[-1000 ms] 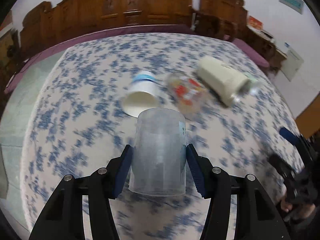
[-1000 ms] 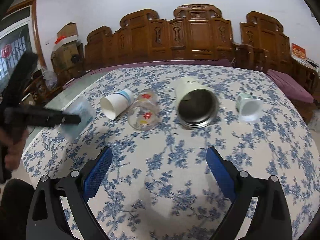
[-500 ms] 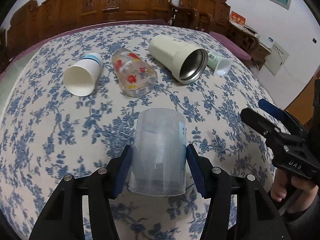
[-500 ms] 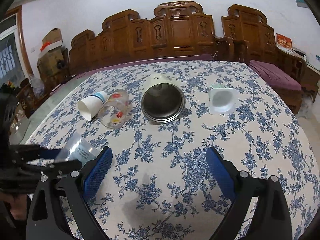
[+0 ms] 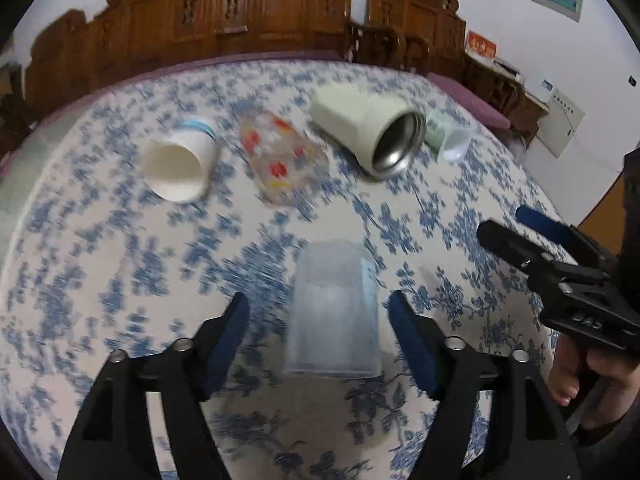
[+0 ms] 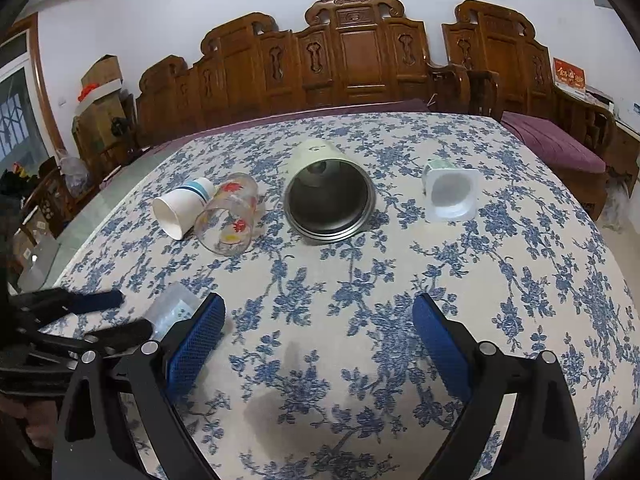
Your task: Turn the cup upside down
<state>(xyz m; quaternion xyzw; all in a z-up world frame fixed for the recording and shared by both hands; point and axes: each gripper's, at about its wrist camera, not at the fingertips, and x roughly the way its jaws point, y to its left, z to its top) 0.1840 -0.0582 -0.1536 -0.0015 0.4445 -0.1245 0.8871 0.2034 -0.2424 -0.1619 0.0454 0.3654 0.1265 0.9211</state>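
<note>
Item: clear cup (image 5: pixel 334 308), translucent plastic. It stands on the tablecloth (image 5: pixel 120 280) on the near side of the tumbler (image 5: pixel 370 132), well apart from it. From the left wrist view its wider rim appears to be down on the cloth and its closed base up, long axis roughly vertical; motion blur makes the exact seating hard to confirm. From the right wrist view only part of it shows, behind the left tool's fingers.

Left gripper (image 5: pixel 320 332): released, both blue pads clear of the cup with a gap on each side.

Right gripper (image 6: pixel 320 328): spread wide, holding nothing, over bare cloth nearer than the tumbler.

Other cups, all lying on their sides with mouths towards the near edge: paper cup (image 5: pixel 178 166) and printed glass (image 5: pixel 280 158) to the tumbler's left, the glass closer to it; yoghurt pot (image 6: pixel 450 192) just to its right.

Step in hand, by my reading: letting go after the flip. This cup looks finished.

Next move calls for: drawing the left tool straight back without brushing the light cup.
</note>
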